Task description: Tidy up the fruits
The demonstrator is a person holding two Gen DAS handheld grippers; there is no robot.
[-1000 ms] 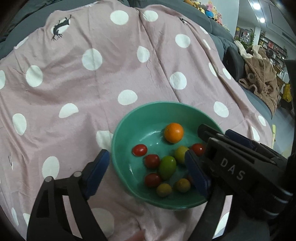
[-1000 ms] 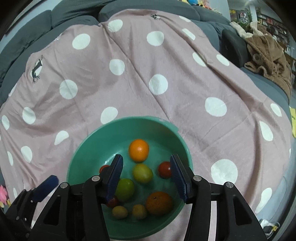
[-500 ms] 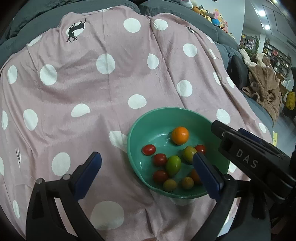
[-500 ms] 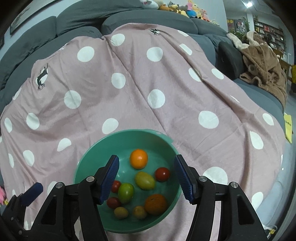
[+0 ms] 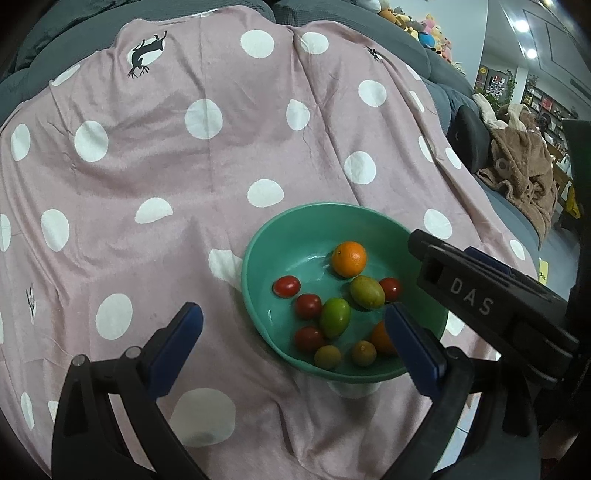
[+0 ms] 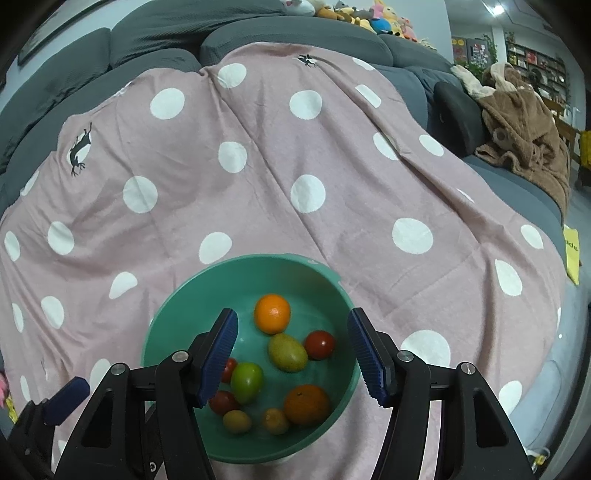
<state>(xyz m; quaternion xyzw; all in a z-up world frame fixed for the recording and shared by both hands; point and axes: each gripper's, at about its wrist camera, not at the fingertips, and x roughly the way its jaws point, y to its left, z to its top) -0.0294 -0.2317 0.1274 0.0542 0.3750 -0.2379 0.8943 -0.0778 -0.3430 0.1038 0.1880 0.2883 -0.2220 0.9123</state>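
Note:
A green bowl (image 5: 258, 254) (image 6: 177, 317) sits on a pink polka-dot cloth (image 5: 207, 177) (image 6: 258, 155). It holds two oranges (image 5: 349, 258) (image 6: 306, 404), several red tomatoes (image 5: 286, 286) (image 6: 319, 344), green fruits (image 5: 335, 317) (image 6: 246, 382) and small yellowish ones (image 5: 327, 356). My left gripper (image 5: 295, 343) is open and empty, above the bowl's near left rim. My right gripper (image 6: 293, 354) is open and empty, above the bowl; it shows in the left wrist view (image 5: 480, 291) at the right.
The cloth covers a grey sofa (image 6: 155, 40). A brown robe (image 6: 524, 122) lies on the sofa at the right. Plush toys (image 6: 369, 18) line the sofa's back. A yellow sheet (image 6: 572, 254) lies at the far right edge.
Both grippers have pulled back and up from the bowl, so it looks smaller and more cloth shows. The fruits have not moved.

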